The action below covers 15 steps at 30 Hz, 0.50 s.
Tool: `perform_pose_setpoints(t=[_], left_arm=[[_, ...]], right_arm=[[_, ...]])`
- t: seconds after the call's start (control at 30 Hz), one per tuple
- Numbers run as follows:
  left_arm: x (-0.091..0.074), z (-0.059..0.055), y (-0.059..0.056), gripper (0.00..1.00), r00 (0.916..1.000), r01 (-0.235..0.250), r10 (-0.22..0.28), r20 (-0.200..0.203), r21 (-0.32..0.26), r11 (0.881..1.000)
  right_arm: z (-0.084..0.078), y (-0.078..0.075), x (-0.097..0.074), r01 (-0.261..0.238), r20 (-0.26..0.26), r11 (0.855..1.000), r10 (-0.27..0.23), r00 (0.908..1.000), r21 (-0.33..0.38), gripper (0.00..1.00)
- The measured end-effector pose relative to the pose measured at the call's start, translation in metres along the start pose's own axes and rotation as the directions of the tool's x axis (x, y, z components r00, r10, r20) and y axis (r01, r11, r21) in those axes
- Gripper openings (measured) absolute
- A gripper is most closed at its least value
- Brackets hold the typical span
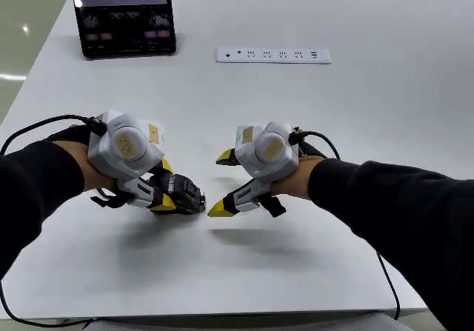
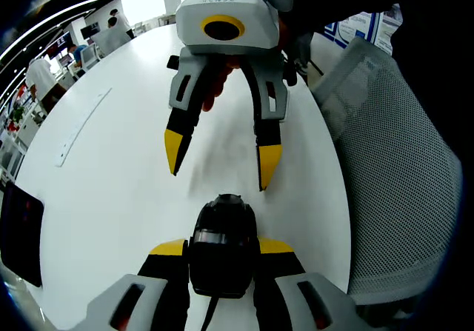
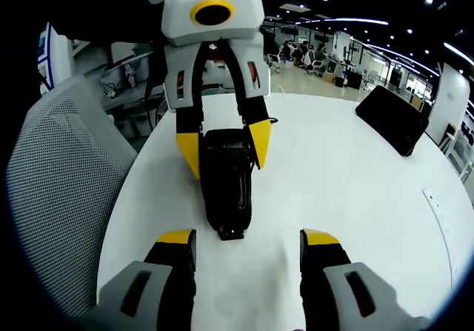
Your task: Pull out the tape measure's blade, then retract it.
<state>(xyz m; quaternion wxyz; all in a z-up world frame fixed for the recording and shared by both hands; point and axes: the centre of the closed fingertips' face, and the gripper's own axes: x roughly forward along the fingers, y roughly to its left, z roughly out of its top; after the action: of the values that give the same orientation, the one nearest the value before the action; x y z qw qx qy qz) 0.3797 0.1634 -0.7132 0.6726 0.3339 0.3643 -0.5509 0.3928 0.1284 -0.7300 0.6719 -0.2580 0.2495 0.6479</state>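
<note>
Left tongs (image 1: pixel 169 186) clamp the hard, probably slick tape measure (image 3: pixel 226 179); wide right tongs (image 1: pixel 220 184) opposite should pinch its blade hook (image 3: pixel 231 233).

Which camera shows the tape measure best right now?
The right gripper view: the tape measure shows along its whole length, held by the left gripper. The left gripper view shows it foreshortened from behind, between that gripper's fingers; in the head view the left gripper hides most of it.

Bare tabletop (image 1: pixel 244 272) between right tool (image 1: pixel 217 184) and tape measure (image 1: pixel 187 195)
</note>
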Motion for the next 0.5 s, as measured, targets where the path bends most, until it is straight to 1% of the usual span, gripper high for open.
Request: perform_pose_setpoints(t=[0.03, 0.1, 0.13, 0.17, 0.2, 0.33, 0.4, 0.5], left_arm=[[0.000, 0.000, 0.000, 0.29, 1.0000, -0.001, 0.001, -0.003, 0.003, 1.000], [0.000, 0.000, 0.000, 0.29, 1.0000, 0.000, 0.000, -0.004, 0.001, 1.000], [0.000, 0.000, 0.000, 0.29, 1.0000, 0.000, 0.000, -0.004, 0.001, 1.000], [0.000, 0.000, 0.000, 0.29, 1.0000, 0.001, -0.001, -0.004, 0.000, 1.000], [0.000, 0.000, 0.001, 0.29, 1.0000, 0.002, -0.002, -0.003, -0.002, 1.000], [0.000, 0.000, 0.000, 0.29, 1.0000, 0.003, -0.003, 0.002, -0.013, 1.000], [0.000, 0.000, 0.000, 0.29, 1.0000, 0.006, -0.006, 0.007, -0.017, 1.000], [0.000, 0.001, 0.000, 0.29, 0.9999, 0.007, -0.007, 0.010, -0.020, 1.000]], right_arm=[[0.000, 0.001, 0.003, -0.003, -0.002, 1.000, 0.003, 1.0000, 0.000, 0.50], [-0.001, 0.002, 0.007, -0.003, -0.002, 1.000, 0.003, 1.0000, -0.027, 0.48], [-0.002, 0.002, 0.008, -0.005, -0.004, 1.000, 0.005, 1.0000, -0.023, 0.46], [-0.004, 0.003, 0.009, -0.014, -0.013, 1.000, 0.014, 0.9998, -0.022, 0.40], [-0.005, 0.003, 0.010, -0.016, -0.015, 1.000, 0.016, 0.9998, -0.024, 0.37], [-0.007, 0.005, 0.012, -0.028, -0.020, 0.999, 0.028, 0.9994, -0.027, 0.30], [-0.008, 0.007, 0.015, -0.039, -0.026, 0.999, 0.039, 0.9989, -0.026, 0.23], [-0.010, 0.012, 0.021, -0.056, -0.042, 0.998, 0.055, 0.9976, -0.028, 0.20]])
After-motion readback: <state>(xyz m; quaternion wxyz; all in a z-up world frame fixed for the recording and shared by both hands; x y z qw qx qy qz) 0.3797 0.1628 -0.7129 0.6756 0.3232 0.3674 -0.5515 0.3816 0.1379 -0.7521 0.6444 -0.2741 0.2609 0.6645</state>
